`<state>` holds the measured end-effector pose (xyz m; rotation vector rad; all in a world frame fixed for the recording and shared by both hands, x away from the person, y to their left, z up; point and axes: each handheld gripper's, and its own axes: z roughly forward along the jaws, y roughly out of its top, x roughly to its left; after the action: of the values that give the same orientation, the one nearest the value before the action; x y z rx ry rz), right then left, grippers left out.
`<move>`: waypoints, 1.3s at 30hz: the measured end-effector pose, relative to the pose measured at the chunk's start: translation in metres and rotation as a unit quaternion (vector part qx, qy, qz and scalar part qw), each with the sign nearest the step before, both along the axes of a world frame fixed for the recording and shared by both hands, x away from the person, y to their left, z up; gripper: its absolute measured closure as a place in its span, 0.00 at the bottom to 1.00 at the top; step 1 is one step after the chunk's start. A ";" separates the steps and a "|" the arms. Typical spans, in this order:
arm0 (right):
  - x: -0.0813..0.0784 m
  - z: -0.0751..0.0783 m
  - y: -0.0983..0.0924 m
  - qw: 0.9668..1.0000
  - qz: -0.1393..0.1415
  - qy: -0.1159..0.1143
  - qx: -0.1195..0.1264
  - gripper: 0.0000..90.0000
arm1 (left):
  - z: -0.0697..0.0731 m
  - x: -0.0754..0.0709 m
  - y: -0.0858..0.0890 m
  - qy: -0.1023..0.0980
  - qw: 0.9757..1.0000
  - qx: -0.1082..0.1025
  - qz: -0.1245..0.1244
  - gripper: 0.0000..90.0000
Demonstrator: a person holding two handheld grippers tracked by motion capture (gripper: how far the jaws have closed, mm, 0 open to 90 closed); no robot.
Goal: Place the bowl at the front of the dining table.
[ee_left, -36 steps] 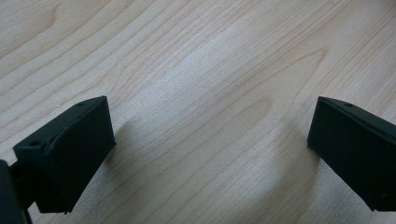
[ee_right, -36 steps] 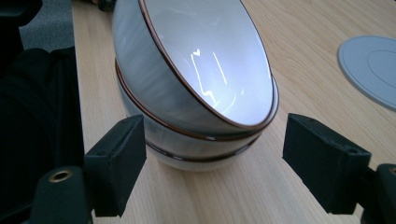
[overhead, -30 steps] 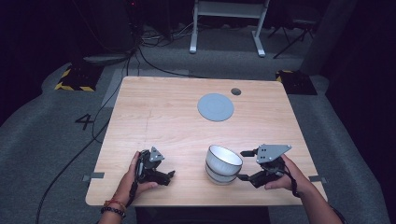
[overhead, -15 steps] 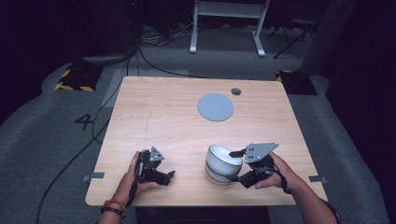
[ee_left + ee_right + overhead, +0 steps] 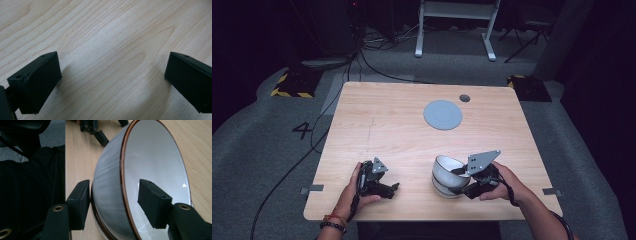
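Note:
A white bowl point(image 5: 446, 166) with a brown rim and a grey-streaked outside point(image 5: 107, 185) sits tilted on top of a second bowl point(image 5: 443, 190) near the table's front edge. My right gripper point(image 5: 462, 181) straddles the top bowl's wall, one pad against the outside and the other inside the white hollow point(image 5: 155, 157). Its jaws have just been closing, with that wall between them. My left gripper point(image 5: 393, 188) lies to the left of the bowls, held by a hand, jaws wide open over bare wood point(image 5: 112, 62) with nothing between them.
A flat grey disc point(image 5: 442, 115) lies toward the far side of the wooden table point(image 5: 377, 130), with a small dark hole point(image 5: 464, 98) beyond it. Cables run over the grey floor point(image 5: 287, 165) at the left. Dark stands rise behind the table.
My right gripper slid left to the bowls and its jaws closed over the top bowl's wall, and that bowl now sits tilted. The left gripper stayed where it was.

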<state>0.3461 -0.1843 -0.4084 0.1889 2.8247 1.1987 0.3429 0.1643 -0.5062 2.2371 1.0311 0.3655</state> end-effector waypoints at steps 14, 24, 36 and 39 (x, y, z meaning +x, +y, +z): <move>0.001 0.009 0.003 0.998 0.042 0.028 0.024 0.85 | 0.000 0.000 0.000 0.000 1.000 0.000 0.000 0.01; 0.008 0.008 0.005 0.996 0.064 0.059 0.020 0.90 | 0.000 0.000 0.000 0.000 1.000 0.000 0.000 0.01; 0.006 0.012 -0.003 0.995 0.057 0.065 0.053 0.92 | 0.000 0.000 0.000 0.000 1.000 0.000 0.000 0.01; 0.006 0.014 -0.004 0.995 0.053 0.061 0.059 0.92 | 0.000 0.000 0.000 0.000 1.000 0.000 0.000 0.01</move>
<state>0.3518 -0.1887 -0.3947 0.1243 2.9023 1.4252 0.3429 0.1643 -0.5062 2.2367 1.0321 0.3655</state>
